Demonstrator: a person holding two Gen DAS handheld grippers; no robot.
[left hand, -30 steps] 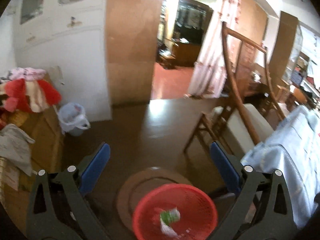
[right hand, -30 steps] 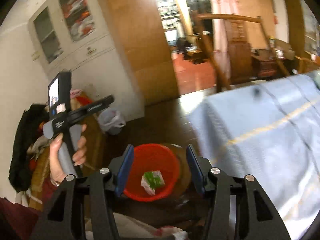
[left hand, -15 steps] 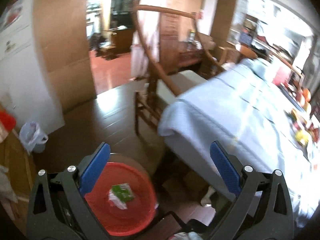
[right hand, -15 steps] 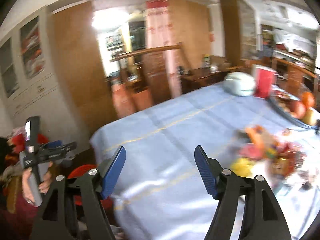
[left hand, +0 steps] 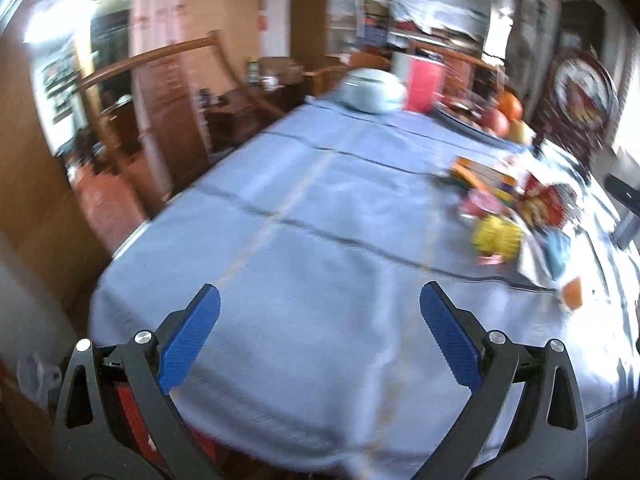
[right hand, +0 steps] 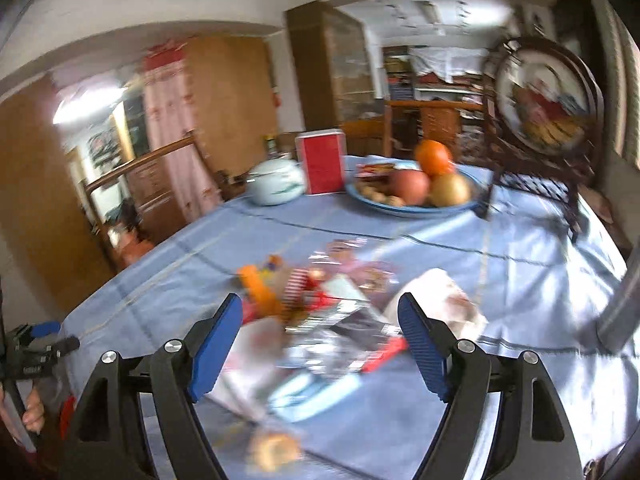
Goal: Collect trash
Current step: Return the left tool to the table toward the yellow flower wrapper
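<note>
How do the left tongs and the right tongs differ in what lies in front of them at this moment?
The left tongs hang over a bare stretch of the blue tablecloth, with the pile of wrappers off to the right. The right tongs are over that litter, which shows between the blue pads. Both are open wide and hold nothing.

- The left hand-held gripper [left hand: 320,300] has its two blue-padded fingers [left hand: 188,338] spread wide apart, with nothing between them.
- The right hand-held gripper [right hand: 320,312] likewise has its fingers [right hand: 216,344] parted, gripping nothing.
- In the right wrist view, the left hand-held gripper shows at the left edge, level, held from below by the person's left hand [right hand: 32,412], fingers curled round its handle.
</note>
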